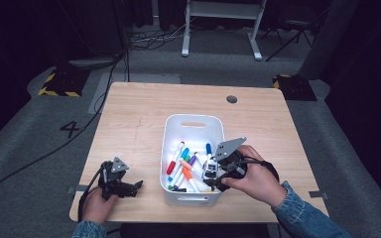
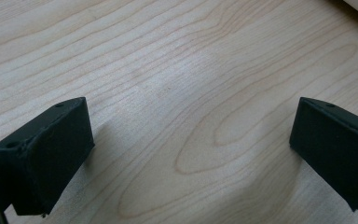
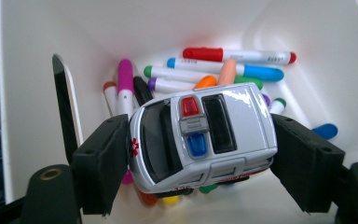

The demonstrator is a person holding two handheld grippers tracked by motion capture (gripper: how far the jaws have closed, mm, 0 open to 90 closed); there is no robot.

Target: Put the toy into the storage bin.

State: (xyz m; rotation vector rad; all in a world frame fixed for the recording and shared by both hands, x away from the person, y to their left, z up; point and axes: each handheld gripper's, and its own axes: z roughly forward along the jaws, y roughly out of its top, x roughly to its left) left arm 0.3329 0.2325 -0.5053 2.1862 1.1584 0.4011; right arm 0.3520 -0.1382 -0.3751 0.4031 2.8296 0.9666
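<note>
One white toy ambulance [image 3: 204, 137] (red-and-blue roof lights) sits clamped in the right hand-held gripper [image 3: 198, 163].

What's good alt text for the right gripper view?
The right gripper clamps a white toy ambulance with red and blue roof lights between its black jaws, above a white plastic bin holding loose coloured markers.
</note>
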